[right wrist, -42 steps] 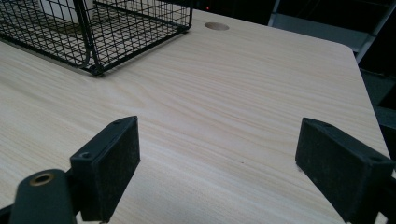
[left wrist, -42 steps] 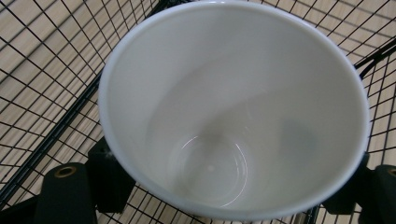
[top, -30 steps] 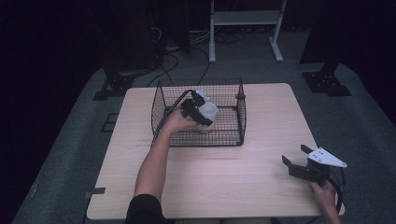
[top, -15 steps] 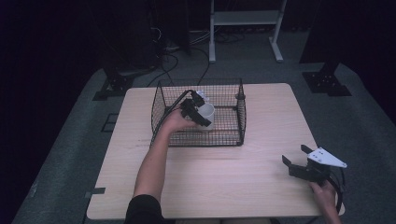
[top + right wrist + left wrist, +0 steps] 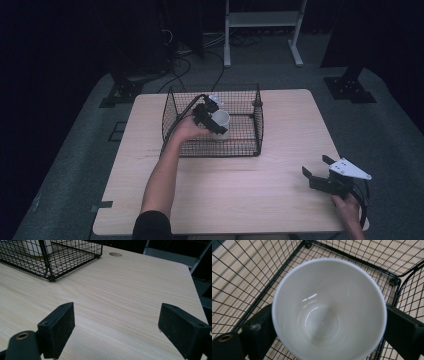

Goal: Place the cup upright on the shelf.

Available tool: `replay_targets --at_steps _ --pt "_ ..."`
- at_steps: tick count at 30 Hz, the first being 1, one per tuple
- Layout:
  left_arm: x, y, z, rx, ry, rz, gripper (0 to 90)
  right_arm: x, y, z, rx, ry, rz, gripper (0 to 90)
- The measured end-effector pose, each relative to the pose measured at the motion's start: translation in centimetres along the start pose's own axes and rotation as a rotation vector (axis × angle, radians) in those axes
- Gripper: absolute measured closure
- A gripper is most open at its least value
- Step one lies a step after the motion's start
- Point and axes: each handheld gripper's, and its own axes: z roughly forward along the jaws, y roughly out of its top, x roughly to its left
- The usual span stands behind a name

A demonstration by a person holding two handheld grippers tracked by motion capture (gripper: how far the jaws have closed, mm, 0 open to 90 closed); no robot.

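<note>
Dark floor surrounds the pale wooden table [image 5: 235,200], where a black wire basket [image 5: 250,147] stands toward 12 o'clock of its middle. Inside it, at the basket's 9 o'clock side, a white cup [image 5: 221,122] stands upright on the mesh floor between the jaws of the left tool [image 5: 212,120], which have just been opening and now flank the cup without clearly pressing it. At the table's 4 o'clock corner, the right tool [image 5: 320,172] is released, its jaws spread wide over bare wood.
</note>
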Motion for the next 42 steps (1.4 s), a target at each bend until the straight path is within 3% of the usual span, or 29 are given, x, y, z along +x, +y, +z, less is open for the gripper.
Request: replay_targets --at_steps 25,39,42 --pt "-1.8 0.5 -4.2 -0.1 0.049 0.045 3.1 0.0 0.0 0.0 0.002 -0.002 0.002 13.1" --pt "-3.2 -0.5 -6.4 -0.137 0.054 0.051 3.1 0.0 0.0 0.0 0.004 -0.004 0.004 13.1" --pt "-3.6 -0.9 -6.9 -0.155 0.071 0.057 3.4 0.0 0.0 0.0 0.004 -0.005 0.004 13.1"
